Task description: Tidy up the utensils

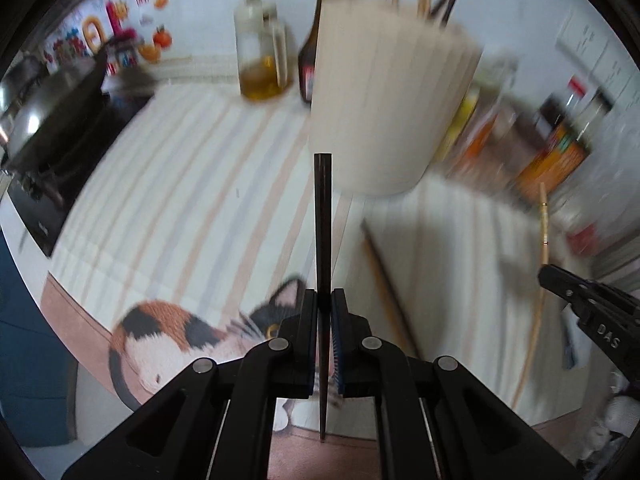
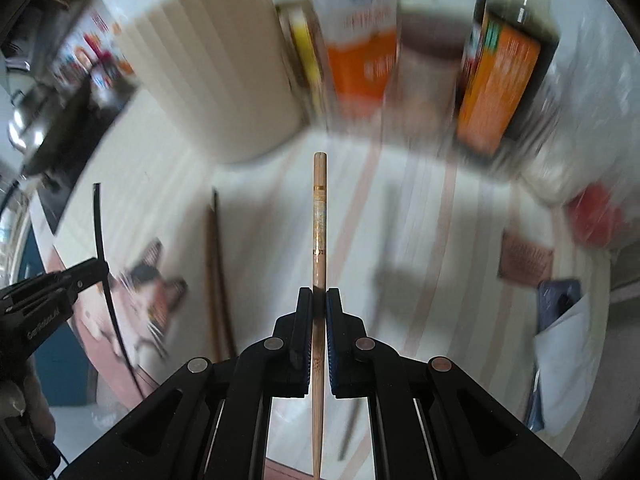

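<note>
My left gripper (image 1: pixel 324 295) is shut on a dark chopstick (image 1: pixel 322 216) that points up toward a cream ribbed utensil holder (image 1: pixel 390 92) with several chopsticks standing in it. My right gripper (image 2: pixel 319 294) is shut on a light wooden chopstick (image 2: pixel 319 216), with the same holder (image 2: pixel 212 68) at its upper left. Each gripper shows in the other's view: the right one (image 1: pixel 560 280) with its light chopstick (image 1: pixel 538 272), the left one (image 2: pixel 90 270) with its dark chopstick (image 2: pixel 105 264). A brown chopstick pair (image 1: pixel 386 280) lies on the striped cloth, also in the right wrist view (image 2: pixel 216 272).
A striped cloth (image 1: pixel 180 184) with a cat picture (image 1: pixel 168 340) covers the table. An oil jar (image 1: pixel 262 48) and a sauce bottle (image 1: pixel 314 52) stand at the back. Bottles and packets (image 2: pixel 504 68) crowd the right. A wok on a stove (image 1: pixel 52 120) is at the left.
</note>
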Demonstrator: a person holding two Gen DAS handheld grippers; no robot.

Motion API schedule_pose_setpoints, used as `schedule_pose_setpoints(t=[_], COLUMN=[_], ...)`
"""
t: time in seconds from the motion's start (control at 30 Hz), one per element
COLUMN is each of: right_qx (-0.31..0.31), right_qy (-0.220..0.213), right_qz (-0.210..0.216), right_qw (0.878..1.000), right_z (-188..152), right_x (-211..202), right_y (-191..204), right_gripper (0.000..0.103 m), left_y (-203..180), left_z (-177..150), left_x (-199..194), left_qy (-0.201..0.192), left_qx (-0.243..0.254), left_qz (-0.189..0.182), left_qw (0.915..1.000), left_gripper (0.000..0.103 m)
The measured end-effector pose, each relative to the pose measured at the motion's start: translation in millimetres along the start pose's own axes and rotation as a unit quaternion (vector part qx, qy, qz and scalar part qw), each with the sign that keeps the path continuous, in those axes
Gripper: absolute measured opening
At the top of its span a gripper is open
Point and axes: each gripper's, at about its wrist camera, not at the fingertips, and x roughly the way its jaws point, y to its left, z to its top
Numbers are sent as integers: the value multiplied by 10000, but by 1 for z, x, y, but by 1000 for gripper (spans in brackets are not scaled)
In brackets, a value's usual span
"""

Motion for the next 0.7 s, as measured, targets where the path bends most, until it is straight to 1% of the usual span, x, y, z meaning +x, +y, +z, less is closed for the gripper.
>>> schedule_pose_setpoints(t=[0.07,0.1,0.2,0.23,0.33,0.37,0.4,0.47,0.5,0.57,0.63,0.7], right_qx=[29,53,86,98,96,55,83,96,152,202,250,297], right_qy=[-344,-556,-1129,-1257,-1863,-1975,-2191,-2430,-2579,-2708,-2793,-2864], right_qz=[84,148,323,363,520,549,576,605,631,653,700,684], right_qw=[9994,9983,9930,9914,9811,9788,9740,9681,9640,9602,9573,9552], right_z=[14,23,53,61,101,113,128,151,166,191,216,232], right_x=[-20,-32,-66,-74,-111,-118,-129,-142,-148,-154,-152,-150], right_y=[3,4,10,12,22,25,27,37,39,42,44,45], right_gripper=[6,6,6,6,6,6,6,6,6,6,6,6], left_y=[2,0,-2,-5,-10,-10,-13,-18,-19,-20,-20,-19], left_z=[12,24,53,67,105,118,133,159,171,191,207,220], left_x=[-22,-38,-78,-93,-135,-146,-157,-174,-180,-185,-183,-175], left_qy=[-280,-529,-1003,-1207,-1712,-1868,-2045,-2297,-2388,-2498,-2506,-2481], left_qx=[-55,-111,-206,-189,-173,-158,-95,-49,-38,-11,11,41], left_qz=[-77,-148,-372,-451,-665,-701,-732,-750,-743,-735,-726,-599], left_qw=[9996,9984,9940,9915,9828,9798,9761,9704,9682,9655,9654,9669], left_gripper=[4,4,3,3,3,0,0,0,0,0,0,0])
